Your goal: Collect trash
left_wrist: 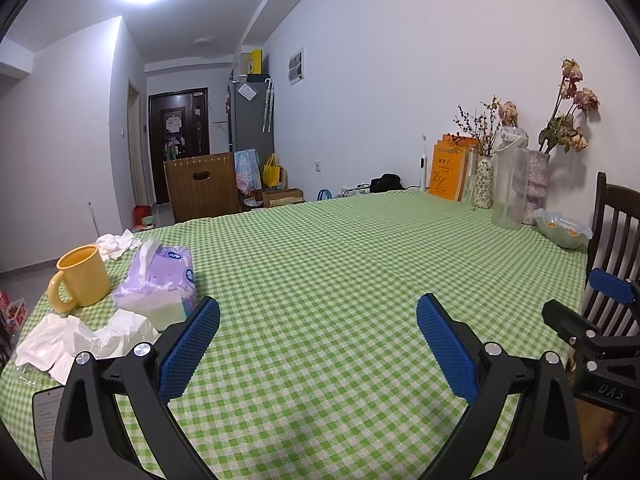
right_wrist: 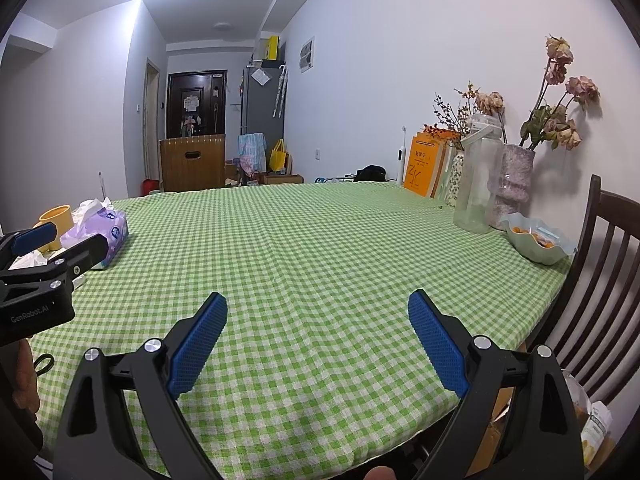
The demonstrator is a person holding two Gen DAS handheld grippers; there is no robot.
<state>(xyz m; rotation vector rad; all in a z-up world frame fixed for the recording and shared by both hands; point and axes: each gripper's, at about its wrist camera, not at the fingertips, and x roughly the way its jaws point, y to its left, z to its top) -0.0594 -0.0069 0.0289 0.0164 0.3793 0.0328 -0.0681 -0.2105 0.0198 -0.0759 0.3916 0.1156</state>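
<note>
Left wrist view: left gripper (left_wrist: 318, 318) held wide apart over the green checked cloth (left_wrist: 340, 272), nothing between the blue pads (left_wrist: 188, 354). Trash left of it: crumpled white tissues (left_wrist: 86, 340), creased and puffy, just in front of the yellow mug (left_wrist: 82, 278) and touching the purple tissue pack (left_wrist: 160, 284). Second white wad (left_wrist: 118, 244) just behind the mug. Clear wrapper (left_wrist: 24, 370) under the front heap's near edge. Right gripper (left_wrist: 588, 308) seen at the far right edge, well away from the mug.

Right wrist view: right gripper (right_wrist: 318, 316) also spread wide, empty, above bare cloth (right_wrist: 320, 240). Left gripper (right_wrist: 60, 242) at the left edge, partly hiding mug (right_wrist: 60, 216), pack (right_wrist: 104, 228) and a bit of crumpled tissue (right_wrist: 30, 260) below the mug.
</note>
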